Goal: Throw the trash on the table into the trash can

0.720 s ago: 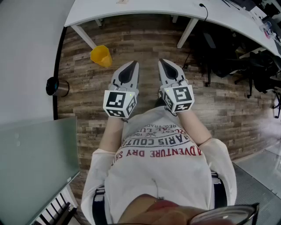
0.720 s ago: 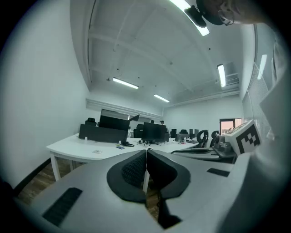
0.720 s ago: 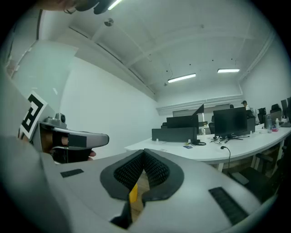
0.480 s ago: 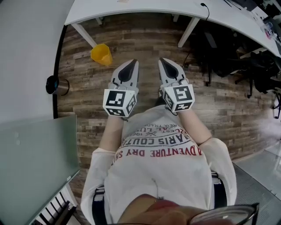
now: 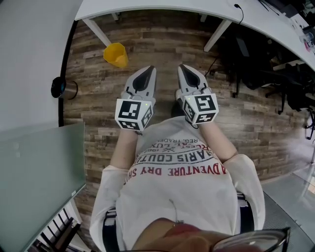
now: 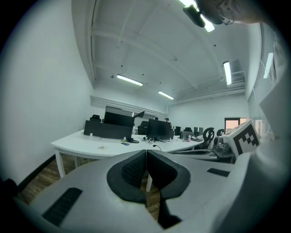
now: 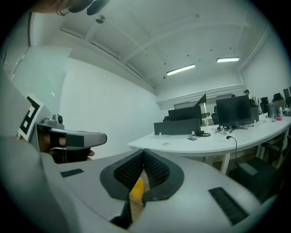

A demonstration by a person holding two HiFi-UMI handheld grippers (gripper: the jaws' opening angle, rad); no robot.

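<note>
yellow open-top trash can (image 5: 116, 54) on wood floor (image 5: 162, 49), nr leg of white table (image 5: 162, 6)

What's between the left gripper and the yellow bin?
Nothing but bare wooden floor between the left gripper and the yellow bin, seen in the head view.

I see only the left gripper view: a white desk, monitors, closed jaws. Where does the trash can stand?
Observer: The yellow trash can stands on the wood floor beside a leg of the white table, ahead and to the left of the left gripper.
Operator: Does the right gripper carry any trash?
Observer: No. The right gripper has its jaws together and holds nothing.
Operator: Is anything else on the floor nearby?
Observer: A small metal cylinder stands by the wall, left of the can.
</note>
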